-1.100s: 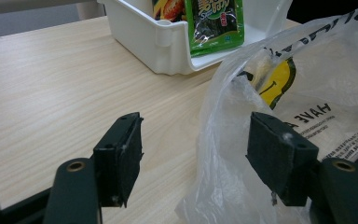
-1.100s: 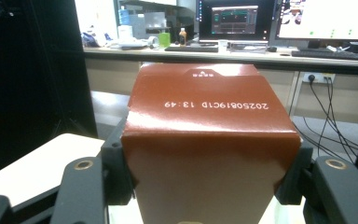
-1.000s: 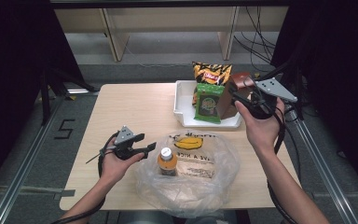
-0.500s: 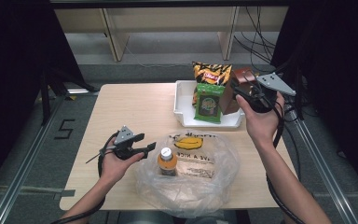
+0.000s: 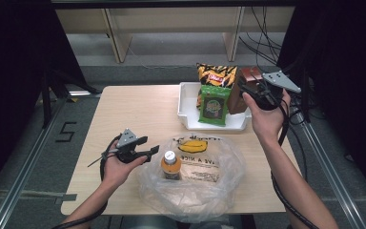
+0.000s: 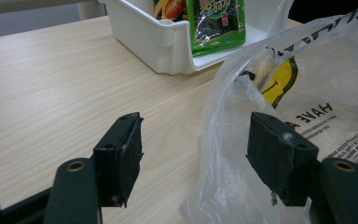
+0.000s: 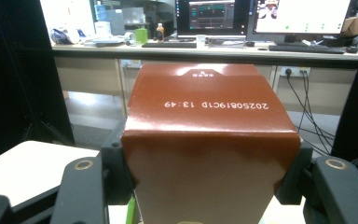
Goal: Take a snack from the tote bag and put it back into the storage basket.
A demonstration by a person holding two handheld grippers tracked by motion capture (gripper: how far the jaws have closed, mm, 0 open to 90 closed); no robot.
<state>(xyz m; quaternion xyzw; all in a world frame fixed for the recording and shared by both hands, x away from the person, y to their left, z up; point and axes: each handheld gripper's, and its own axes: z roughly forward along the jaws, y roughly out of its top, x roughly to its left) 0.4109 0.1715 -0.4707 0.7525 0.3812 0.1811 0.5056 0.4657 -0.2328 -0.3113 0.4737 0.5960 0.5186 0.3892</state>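
My right gripper [image 5: 250, 93] is shut on a brown carton [image 5: 247, 76] at the right end of the white tray [image 5: 187, 102]. In the right gripper view the carton [image 7: 205, 135] sits between both pads of that gripper [image 7: 205, 175], printed date on top. My left gripper [image 5: 150, 146] is open at the left edge of a clear plastic bag [image 5: 219, 191]. In the left gripper view the bag's rim [image 6: 223, 93] stands loose between the jaws of the left gripper [image 6: 193, 154], close to the right pad. An orange bottle [image 5: 170, 164] stands upright inside the bag.
A green snack packet [image 5: 213, 105] and a yellow-black chip bag [image 5: 214, 75] lean in the tray. Bare tabletop [image 5: 138, 109] lies to the left of the tray. Cables hang past the table's right edge; shelving stands behind it.
My right hand with the brown carton has shifted slightly toward the far side of the table. The left hand, the bag and the bottle have stayed where they were.
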